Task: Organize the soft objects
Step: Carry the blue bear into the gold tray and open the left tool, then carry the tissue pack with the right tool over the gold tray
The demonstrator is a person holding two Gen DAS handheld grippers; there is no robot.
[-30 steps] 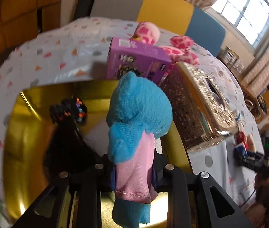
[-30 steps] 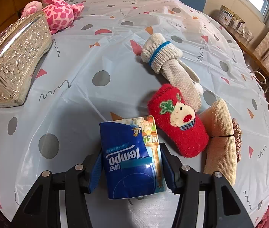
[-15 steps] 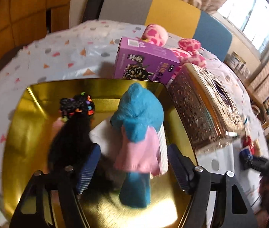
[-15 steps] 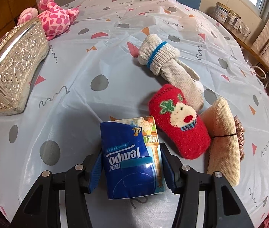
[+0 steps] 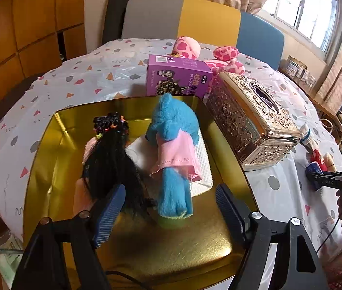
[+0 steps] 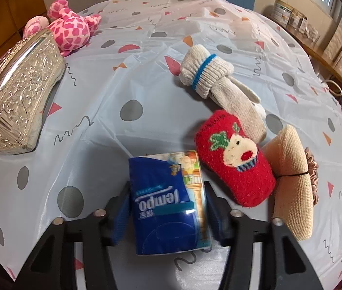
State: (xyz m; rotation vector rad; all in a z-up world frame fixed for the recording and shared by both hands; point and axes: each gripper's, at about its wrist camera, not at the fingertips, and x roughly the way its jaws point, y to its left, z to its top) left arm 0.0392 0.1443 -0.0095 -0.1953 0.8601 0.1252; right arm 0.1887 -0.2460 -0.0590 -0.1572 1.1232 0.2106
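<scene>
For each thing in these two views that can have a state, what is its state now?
Left hand-held gripper: open, holding nothing.
Right hand-held gripper: shut on blue Tempo tissue pack.
Blue plush toy in pink dress: released, lying in the gold metal tray.
Black-haired doll: lying in the tray.
Ornate gold tissue box: closed, beside the tray.
Purple cardboard box: closed, upright.

Plush toy (image 5: 173, 145) and doll (image 5: 109, 159) side by side in tray (image 5: 50, 169), doll left, both partly on folded cloth (image 5: 202, 166). Carton (image 5: 178, 79) behind tray; tissue box (image 5: 250, 123) right of tray. Sock (image 6: 236, 157) right of tissue pack (image 6: 168, 200), glove (image 6: 219, 84) behind sock.
</scene>
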